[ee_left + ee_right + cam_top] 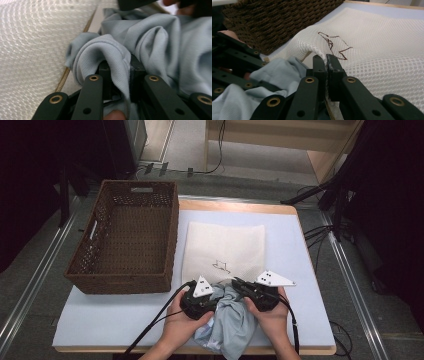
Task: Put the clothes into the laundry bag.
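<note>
Grey-blue cloth (150, 42) is pinched in the left jaws; right jaws clamp the mesh bag (387, 50) edge.

The high view looks forward and down from above the person's side onto the whole blue-covered table (295, 270), with the brown woven basket (125, 240) at its left. The left gripper view sits very close behind the left gripper (119, 75), facing crumpled pale grey-blue fabric (160, 42). The right gripper view sits equally close behind the right gripper (326, 65), facing the basket. All three views share the white mesh bag (225, 247) and the fabric.
</note>
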Motion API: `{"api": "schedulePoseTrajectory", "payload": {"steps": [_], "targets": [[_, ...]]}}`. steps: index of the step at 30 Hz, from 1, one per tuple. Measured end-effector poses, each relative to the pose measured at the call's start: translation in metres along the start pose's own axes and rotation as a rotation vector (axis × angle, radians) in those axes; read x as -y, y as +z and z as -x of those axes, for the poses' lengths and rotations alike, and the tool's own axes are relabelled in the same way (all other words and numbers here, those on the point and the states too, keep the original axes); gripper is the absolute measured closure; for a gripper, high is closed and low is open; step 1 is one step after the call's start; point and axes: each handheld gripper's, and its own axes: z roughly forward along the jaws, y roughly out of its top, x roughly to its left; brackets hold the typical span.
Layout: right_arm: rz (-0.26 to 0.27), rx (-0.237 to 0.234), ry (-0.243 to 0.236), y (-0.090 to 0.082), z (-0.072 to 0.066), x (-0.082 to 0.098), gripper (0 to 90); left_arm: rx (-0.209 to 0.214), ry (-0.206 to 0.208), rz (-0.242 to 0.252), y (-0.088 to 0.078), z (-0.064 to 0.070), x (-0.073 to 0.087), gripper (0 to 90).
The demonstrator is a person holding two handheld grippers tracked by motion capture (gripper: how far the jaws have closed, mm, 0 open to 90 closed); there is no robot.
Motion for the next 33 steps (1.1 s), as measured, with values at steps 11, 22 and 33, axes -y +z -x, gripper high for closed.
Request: {"api": "schedulePoseTrajectory", "payload": {"steps": [11,22,33], "targets": [[0.001,-0.016,-0.018,-0.003,-0.001,0.0,87.6,-0.103,-0.115,0.008,-0.005,-0.023,0.009,59.7],[0.003,-0.001,-0.014,-0.005,0.004,0.001,87.6,0.049,-0.064,0.096,-0.043,-0.022,0.02,32.4],[0.001,-0.009,-0.018,-0.003,0.0,0.0,87.6,-0.009,-0.03,-0.074,-0.009,-0.01,0.013,69.1]]}}
